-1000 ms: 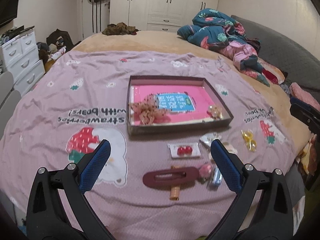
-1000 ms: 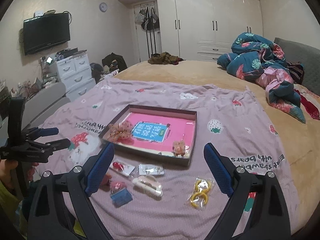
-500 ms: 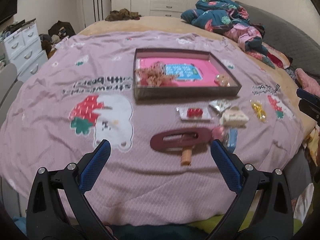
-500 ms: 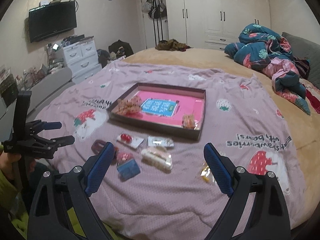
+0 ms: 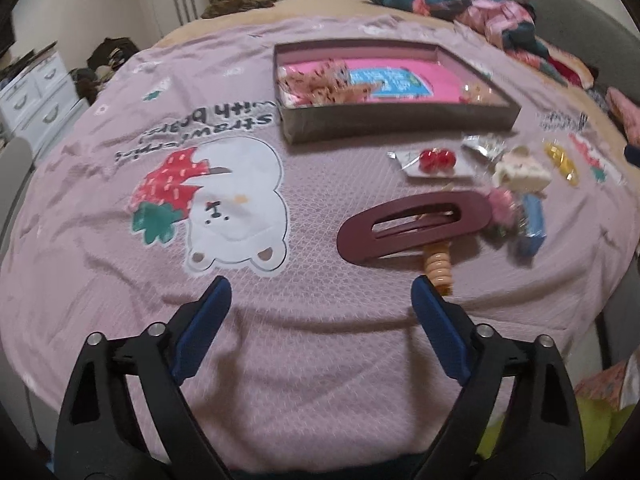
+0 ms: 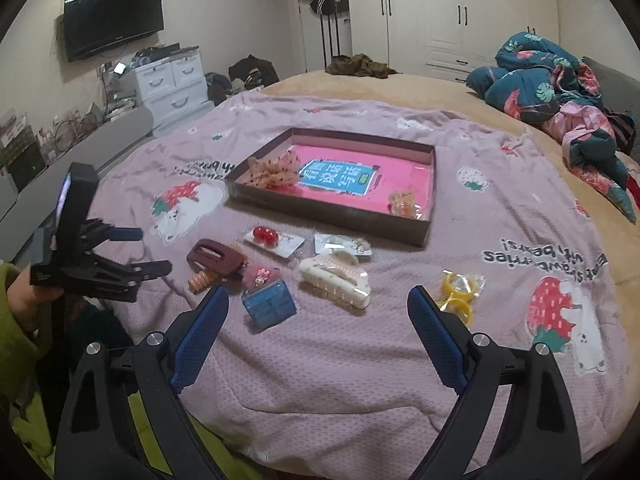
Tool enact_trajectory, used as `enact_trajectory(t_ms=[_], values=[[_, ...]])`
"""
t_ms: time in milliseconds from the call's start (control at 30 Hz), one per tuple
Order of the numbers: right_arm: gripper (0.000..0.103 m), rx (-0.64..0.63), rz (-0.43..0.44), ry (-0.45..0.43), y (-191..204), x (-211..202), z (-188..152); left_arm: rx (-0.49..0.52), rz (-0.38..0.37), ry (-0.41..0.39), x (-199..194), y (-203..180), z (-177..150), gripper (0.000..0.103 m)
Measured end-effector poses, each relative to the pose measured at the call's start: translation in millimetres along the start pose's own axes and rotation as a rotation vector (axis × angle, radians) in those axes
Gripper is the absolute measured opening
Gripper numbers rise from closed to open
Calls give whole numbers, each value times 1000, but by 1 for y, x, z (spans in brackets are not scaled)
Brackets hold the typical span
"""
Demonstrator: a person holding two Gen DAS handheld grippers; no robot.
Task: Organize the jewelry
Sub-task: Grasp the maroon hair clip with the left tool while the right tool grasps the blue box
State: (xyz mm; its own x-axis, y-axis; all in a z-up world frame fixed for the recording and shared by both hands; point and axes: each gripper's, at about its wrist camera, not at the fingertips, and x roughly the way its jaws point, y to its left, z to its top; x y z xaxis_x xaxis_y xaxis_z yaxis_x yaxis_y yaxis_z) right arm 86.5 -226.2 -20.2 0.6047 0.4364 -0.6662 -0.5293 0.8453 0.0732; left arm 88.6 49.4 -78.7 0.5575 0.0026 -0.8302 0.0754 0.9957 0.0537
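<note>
A dark shallow box (image 5: 400,120) (image 6: 332,212) with a pink floor lies on the purple bedspread; it holds a bow (image 6: 276,172) and a small packet (image 6: 404,202). In front of it lie a maroon hair clip (image 5: 416,222) (image 6: 216,258), an orange spiral tie (image 5: 438,266), red earrings on a card (image 5: 436,160) (image 6: 266,236), a cream claw clip (image 6: 336,280), a blue packet (image 6: 270,304) and yellow rings (image 6: 456,296). My left gripper (image 5: 320,300) is open and empty, just short of the maroon clip. My right gripper (image 6: 318,308) is open and empty, near the cream clip.
The left gripper also shows in the right wrist view (image 6: 120,252), at the bed's left edge. A bundled quilt (image 6: 560,92) lies at the far right of the bed. White drawers (image 6: 172,80) and a wall TV (image 6: 114,18) stand at the left.
Both grippers have moved down and closer to the items on the bedspread, staying open. The left one has come close to the maroon clip.
</note>
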Motion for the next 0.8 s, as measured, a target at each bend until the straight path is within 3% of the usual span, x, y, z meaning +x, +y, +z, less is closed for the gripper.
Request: enact_trajectory(t_ms=[333, 600, 700, 800], values=[[90, -19, 33, 80, 5, 37, -5, 161, -58, -31, 25, -12, 21, 79], [90, -56, 107, 177, 13, 78, -11, 268, -151, -66, 39, -21, 39, 78], [89, -79, 129, 198, 18, 92, -13, 298, -191, -71, 43, -26, 46, 70], [78, -101, 143, 216, 23, 107, -13, 300, -231, -72, 47, -29, 52, 63]])
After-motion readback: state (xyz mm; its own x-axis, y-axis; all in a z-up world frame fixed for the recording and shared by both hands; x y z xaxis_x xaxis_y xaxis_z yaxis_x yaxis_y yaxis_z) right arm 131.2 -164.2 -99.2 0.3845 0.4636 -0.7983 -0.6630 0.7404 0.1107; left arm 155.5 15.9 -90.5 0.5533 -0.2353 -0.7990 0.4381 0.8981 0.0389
